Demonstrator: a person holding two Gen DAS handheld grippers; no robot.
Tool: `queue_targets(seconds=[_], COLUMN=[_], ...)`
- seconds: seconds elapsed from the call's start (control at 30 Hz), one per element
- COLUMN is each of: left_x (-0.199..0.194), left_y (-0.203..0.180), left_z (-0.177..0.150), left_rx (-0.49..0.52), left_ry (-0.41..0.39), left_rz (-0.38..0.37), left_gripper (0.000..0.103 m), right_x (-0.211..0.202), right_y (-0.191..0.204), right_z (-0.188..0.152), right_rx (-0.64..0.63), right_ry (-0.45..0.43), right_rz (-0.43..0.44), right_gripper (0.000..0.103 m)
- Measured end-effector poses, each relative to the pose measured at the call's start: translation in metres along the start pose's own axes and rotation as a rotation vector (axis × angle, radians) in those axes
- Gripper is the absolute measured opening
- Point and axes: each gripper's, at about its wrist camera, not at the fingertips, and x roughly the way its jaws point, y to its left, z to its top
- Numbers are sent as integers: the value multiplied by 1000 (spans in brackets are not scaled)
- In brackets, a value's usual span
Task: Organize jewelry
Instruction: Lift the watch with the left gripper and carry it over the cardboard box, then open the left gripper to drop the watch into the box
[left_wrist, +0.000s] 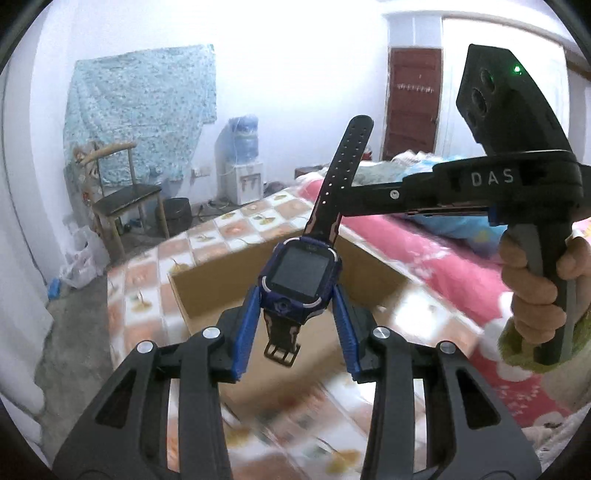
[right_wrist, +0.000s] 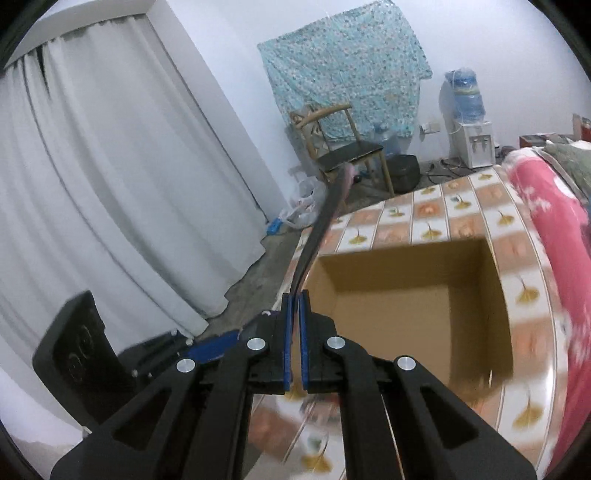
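A blue smartwatch (left_wrist: 301, 275) with a black perforated strap (left_wrist: 341, 173) hangs above an open cardboard box (left_wrist: 207, 291). My left gripper (left_wrist: 297, 295) is shut on the watch case, blue pads on both its sides. My right gripper (right_wrist: 295, 295) is shut on the strap, which shows edge-on in the right wrist view (right_wrist: 321, 225). The right gripper also shows in the left wrist view (left_wrist: 354, 201), reaching in from the right and pinching the strap. The box shows in the right wrist view (right_wrist: 417, 299); no contents are visible in it.
The box sits on a tile-patterned cloth (right_wrist: 461, 206) over a surface. A pink blanket (right_wrist: 554, 229) lies at the right. A wooden chair (right_wrist: 343, 147), a water dispenser (right_wrist: 469, 122) and white curtains (right_wrist: 110, 184) stand beyond on the floor.
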Motion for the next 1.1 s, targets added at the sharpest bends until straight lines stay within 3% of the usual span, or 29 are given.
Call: queue_targets(seconds=[0.1,0.13,0.2,0.23,0.3,0.47,0.67,0.73,0.83,0.87,0.93,0.97,1.1], left_x=[46,73,103,120,154,195,178,161,126,115,94,84,50], left_y=[25,38,52,61,74,85,91,95,102,105,110,113,122], left_z=[23,27,29,27,21,-1,-2,2,6,6,3,1,-20], left_rx=[53,60,65,63,49,31,1,-33,-98,-119,-171,-200,-317], left_ry=[100,174,265,311,411,499,420,378,290,261,207,183,132], left_rz=[54,81,112,121,119,148,155,165,200,209,230,242,266], left_gripper=[38,38,36,28,27,32,44,46,58,65,75,77,82], right_x=[45,66,92,108,138,179,188,193,207,213,225,232,246], right_y=[-30,-42,-52,-60,-80,-126,-144,-146,-151,-151,-149,-146,-136], right_z=[29,37,41,44,46,35,29,29,28,27,24,23,16], right_rx=[54,78,89,88,105,182,111,86,66,58,35,17,-19], right_ry=[75,116,154,176,217,328,411,451,514,536,577,594,637], right_rz=[29,38,35,21,1,-72,-132,-151,-179,-189,-205,-214,-221], right_gripper=[4,4,4,4,4,4,4,5,7,9,28,32,36])
